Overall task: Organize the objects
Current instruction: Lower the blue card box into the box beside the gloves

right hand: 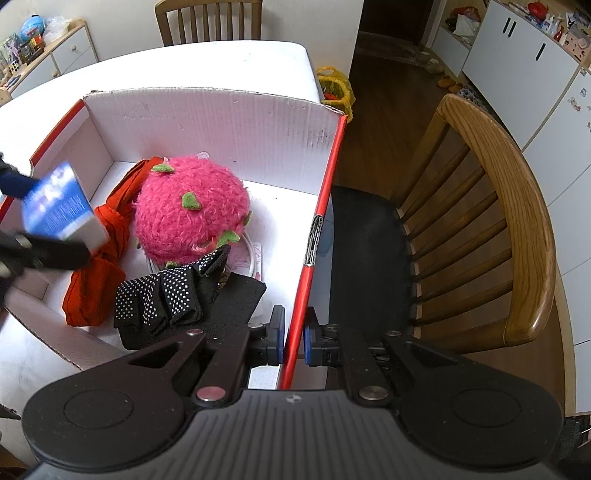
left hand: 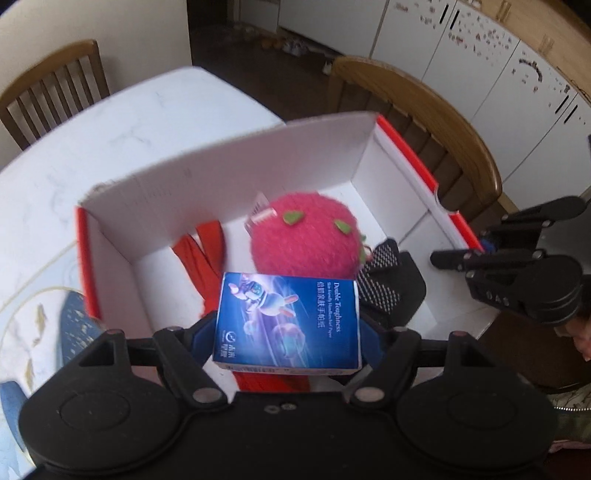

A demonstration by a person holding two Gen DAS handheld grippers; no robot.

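My left gripper (left hand: pixel 286 334) is shut on a blue tissue pack (left hand: pixel 288 321) and holds it above the open white box (left hand: pixel 236 162) with red edges. In the right wrist view the same tissue pack (right hand: pixel 59 206) hangs over the box's left side. Inside the box lie a pink plush dragon fruit (right hand: pixel 190 206), an orange-red cloth (right hand: pixel 99 266) and black dotted gloves (right hand: pixel 162 295). My right gripper (right hand: pixel 293 341) is shut on the box's red right wall (right hand: pixel 314 258), near its front corner.
The box stands on a white marble table (left hand: pixel 92 147). A wooden chair with a black seat cushion (right hand: pixel 480 221) is right beside the box. Another wooden chair (right hand: pixel 208 18) stands at the table's far end. A blue patterned mat (left hand: pixel 74 325) lies left of the box.
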